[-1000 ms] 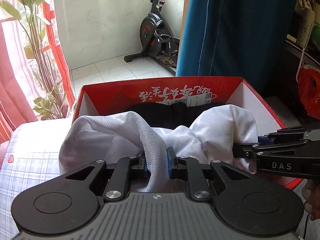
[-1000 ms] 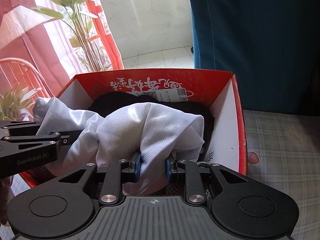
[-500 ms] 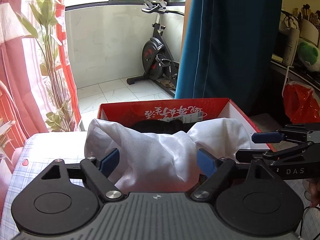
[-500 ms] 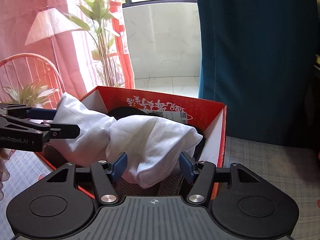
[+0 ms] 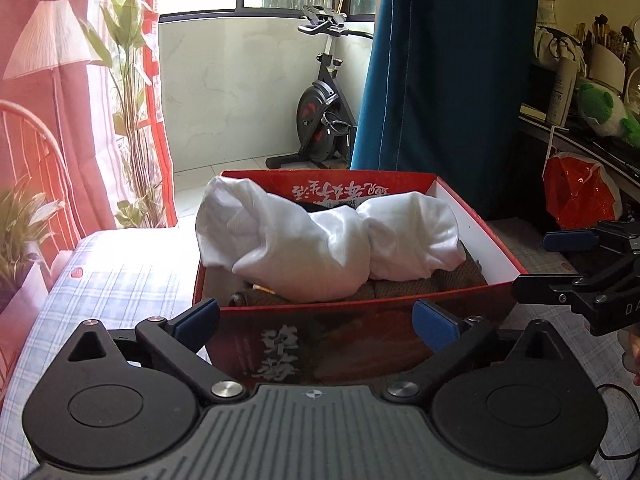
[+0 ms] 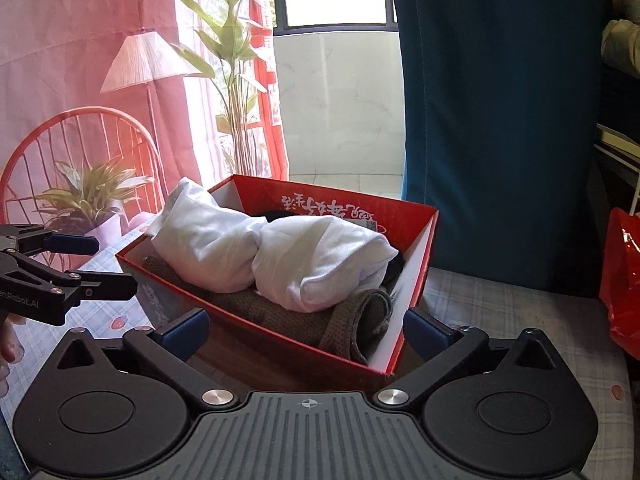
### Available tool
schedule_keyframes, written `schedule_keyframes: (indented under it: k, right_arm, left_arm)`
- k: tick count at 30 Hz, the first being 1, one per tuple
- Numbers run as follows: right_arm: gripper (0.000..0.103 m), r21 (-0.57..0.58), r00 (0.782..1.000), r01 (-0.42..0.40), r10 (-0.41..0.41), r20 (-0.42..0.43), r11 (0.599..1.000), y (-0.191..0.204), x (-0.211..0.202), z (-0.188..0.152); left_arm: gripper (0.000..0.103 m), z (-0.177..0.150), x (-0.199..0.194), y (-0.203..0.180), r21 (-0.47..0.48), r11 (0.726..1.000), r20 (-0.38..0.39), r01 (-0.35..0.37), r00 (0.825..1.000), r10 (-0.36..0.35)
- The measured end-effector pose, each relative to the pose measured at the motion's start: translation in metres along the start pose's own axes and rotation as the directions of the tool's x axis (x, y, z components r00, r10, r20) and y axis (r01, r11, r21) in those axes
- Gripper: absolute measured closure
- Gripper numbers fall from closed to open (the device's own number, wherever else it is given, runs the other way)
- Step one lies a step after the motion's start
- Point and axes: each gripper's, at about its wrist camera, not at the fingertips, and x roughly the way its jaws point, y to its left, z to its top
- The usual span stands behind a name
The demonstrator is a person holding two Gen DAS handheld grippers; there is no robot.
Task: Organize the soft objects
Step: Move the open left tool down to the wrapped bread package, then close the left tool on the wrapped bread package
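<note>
A bunched white cloth (image 5: 320, 240) (image 6: 280, 252) lies loose on top of a red cardboard box (image 5: 480, 248) (image 6: 416, 280). It rests over a brown knitted cloth (image 5: 420, 286) (image 6: 352, 320) and a black garment (image 6: 276, 214). My left gripper (image 5: 316, 320) (image 6: 98, 263) hangs in front of the box's near wall. Its jaws are opening wide and nothing is between them. My right gripper (image 6: 306, 328) (image 5: 546, 264) sits off the box's near right corner. Its jaws are likewise opening, with no cloth in them.
The box stands on a pale checked sheet (image 5: 120, 280). A red plastic bag (image 5: 580, 192) sits to the right. A blue curtain (image 5: 440, 80) hangs behind the box, with an exercise bike (image 5: 324, 120) beyond it. Pink curtains and potted plants (image 6: 92, 192) are to the left.
Both grippers let go of the white cloth, spread their jaws and drew back and upward from the box. The cloth has settled into the box.
</note>
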Motion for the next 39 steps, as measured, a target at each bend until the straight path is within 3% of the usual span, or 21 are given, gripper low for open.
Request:
schedule_keyframes:
  k: [8, 15, 22, 35, 39]
  right_arm:
    - [0.000, 0.000, 1.000, -0.015, 0.015, 0.008, 1.000, 0.005, -0.011, -0.030]
    - [0.000, 0.053, 0.999, -0.036, 0.038, -0.037, 0.998, -0.004, -0.005, -0.053]
    - [0.000, -0.032, 0.995, 0.014, -0.017, -0.099, 0.999, -0.006, -0.002, -0.083]
    - [0.001, -0.125, 0.971, -0.046, 0.016, -0.238, 0.991, -0.004, -0.008, -0.125]
    - [0.007, -0.120, 0.967, -0.075, 0.043, -0.253, 0.990, 0.000, -0.001, -0.126]
  left_arm:
    - [0.000, -0.033, -0.007, 0.004, -0.058, 0.998, -0.036, -0.005, 0.999, 0.003]
    - [0.000, -0.057, -0.001, 0.001, -0.081, 0.997, -0.077, -0.009, 0.997, 0.003]
    - [0.000, -0.075, 0.005, -0.003, -0.092, 0.996, -0.113, 0.003, 0.994, -0.014]
    - [0.002, -0.097, 0.013, -0.011, -0.134, 0.986, -0.160, 0.101, 0.979, -0.123]
    - [0.003, -0.096, 0.020, -0.017, -0.142, 0.981, -0.165, 0.132, 0.974, -0.155]
